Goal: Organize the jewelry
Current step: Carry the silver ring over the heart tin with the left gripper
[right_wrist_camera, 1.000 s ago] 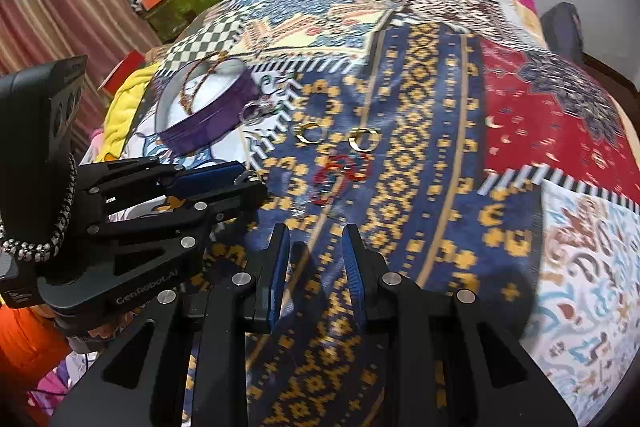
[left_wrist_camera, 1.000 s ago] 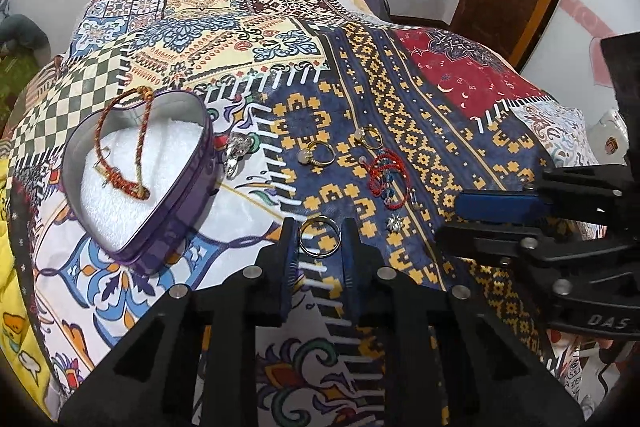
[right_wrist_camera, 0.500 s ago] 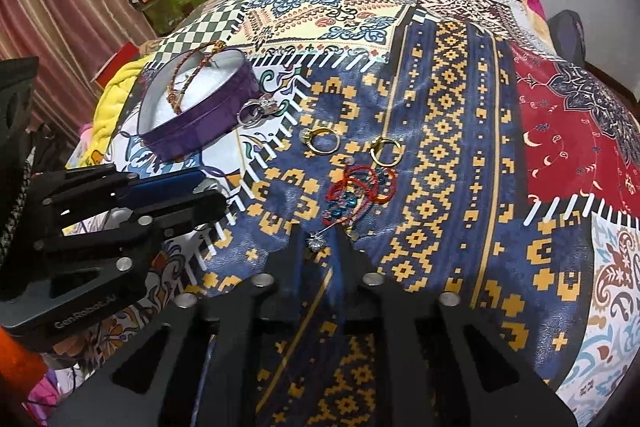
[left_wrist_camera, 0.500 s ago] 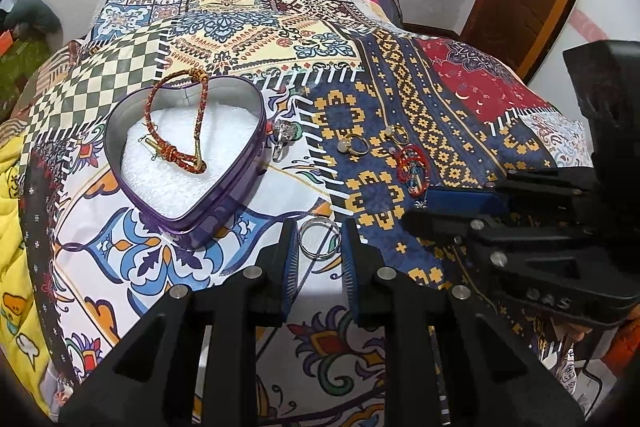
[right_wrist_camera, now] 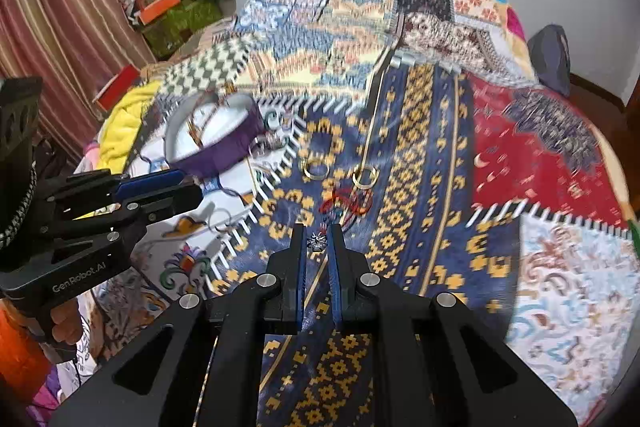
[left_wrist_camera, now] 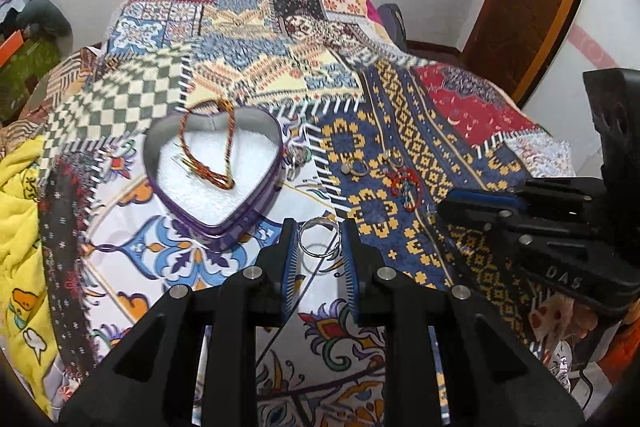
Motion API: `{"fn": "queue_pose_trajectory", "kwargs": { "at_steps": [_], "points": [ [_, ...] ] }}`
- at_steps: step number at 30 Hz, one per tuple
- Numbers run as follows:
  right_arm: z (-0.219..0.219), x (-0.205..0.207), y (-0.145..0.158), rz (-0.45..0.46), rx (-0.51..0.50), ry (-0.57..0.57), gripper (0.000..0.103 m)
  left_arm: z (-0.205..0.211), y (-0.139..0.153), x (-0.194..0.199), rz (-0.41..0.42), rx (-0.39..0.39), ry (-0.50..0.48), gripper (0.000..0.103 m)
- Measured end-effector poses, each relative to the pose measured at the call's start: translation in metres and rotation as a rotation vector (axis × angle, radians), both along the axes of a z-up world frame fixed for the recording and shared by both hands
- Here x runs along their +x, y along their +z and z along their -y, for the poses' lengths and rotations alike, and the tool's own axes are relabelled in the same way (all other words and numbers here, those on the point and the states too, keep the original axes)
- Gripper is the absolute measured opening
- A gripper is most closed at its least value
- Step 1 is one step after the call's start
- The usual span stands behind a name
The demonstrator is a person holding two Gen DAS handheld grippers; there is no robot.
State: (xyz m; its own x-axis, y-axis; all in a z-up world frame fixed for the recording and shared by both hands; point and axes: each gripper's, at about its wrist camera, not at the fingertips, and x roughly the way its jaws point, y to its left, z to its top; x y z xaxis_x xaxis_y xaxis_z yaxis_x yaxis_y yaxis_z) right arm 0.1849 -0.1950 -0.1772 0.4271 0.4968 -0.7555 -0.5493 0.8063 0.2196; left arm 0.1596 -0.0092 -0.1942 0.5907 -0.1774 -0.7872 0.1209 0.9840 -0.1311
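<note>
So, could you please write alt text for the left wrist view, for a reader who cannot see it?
The left gripper holds a silver ring between its jaws above a patchwork bedspread. Just ahead to the left sits an open purple heart-shaped box with a braided bracelet inside; more rings and a red bracelet lie to the right, near the right gripper.

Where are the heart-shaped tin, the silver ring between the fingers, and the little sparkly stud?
heart-shaped tin (left_wrist_camera: 256,217), left wrist view, purple outer wall.
silver ring (left_wrist_camera: 320,238), left wrist view, middle of hoop.
sparkly stud (right_wrist_camera: 318,242), right wrist view, its centre.
</note>
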Motion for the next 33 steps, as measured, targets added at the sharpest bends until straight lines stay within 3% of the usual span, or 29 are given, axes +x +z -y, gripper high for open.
{"fn": "queue_pose_trajectory", "kwargs": {
  "at_steps": [16, 24, 33],
  "points": [
    [-0.023, -0.008, 0.07, 0.174, 0.084, 0.031, 0.009, -0.031, 0.066, -0.03, 0.158, 0.002, 0.084, 0.021],
    [-0.054, -0.001, 0.08, 0.195, 0.118, 0.097, 0.009, -0.058, 0.081, -0.026, 0.202, 0.01, 0.146, 0.021],
    [-0.089, 0.017, 0.067, 0.169, 0.113, 0.161, 0.009, -0.076, 0.073, -0.013, 0.2, 0.007, 0.175, 0.021]
  ]
}}
